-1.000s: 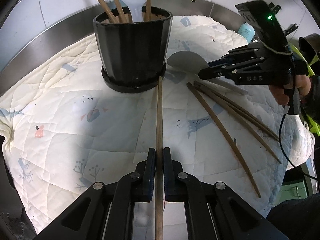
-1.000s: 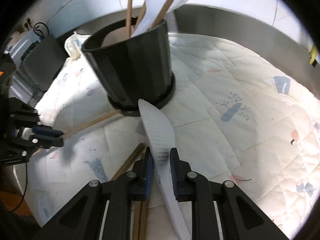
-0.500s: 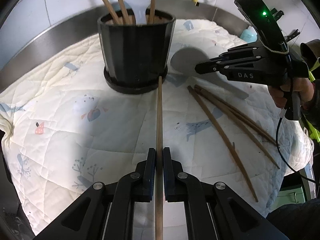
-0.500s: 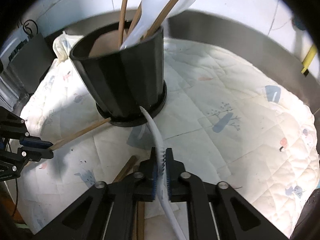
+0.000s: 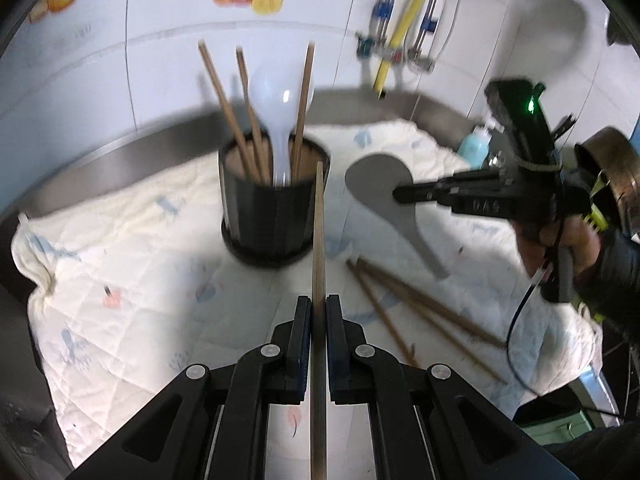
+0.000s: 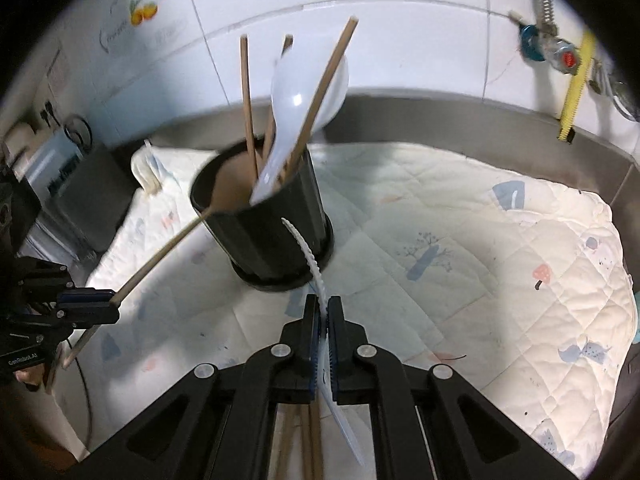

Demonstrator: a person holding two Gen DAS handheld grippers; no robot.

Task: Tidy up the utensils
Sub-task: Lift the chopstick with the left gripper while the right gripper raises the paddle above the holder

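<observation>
Left gripper [image 5: 318, 312]: jaws clamped on one chopstick [image 5: 319, 240], held near its lower part. Long axis runs straight ahead from the jaws, its far tip overlapping the holder's rim in the left wrist view. In the right wrist view the same chopstick [image 6: 160, 256] slants up from the left jaws to the rim on the holder's left side; whether it touches cannot be told.

Right gripper [image 6: 323, 312]: jaws clamped on the paddle [image 6: 308, 256], seen edge-on, handle trailing back below the jaws. In the left wrist view its flat head [image 5: 380, 180] hangs clear of the quilt [image 5: 120, 260], just right of the holder.

Loose chopsticks [image 5: 420, 316]: several, flat on the quilt, below the paddle.

Holder [image 5: 272, 216]: black, upright, ahead of both jaws; already carries three chopsticks and a white spoon [image 5: 280, 100].

Judgement: both pieces need standing on end over the mouth; the left chopstick seems nearer, its tip by the rim.
</observation>
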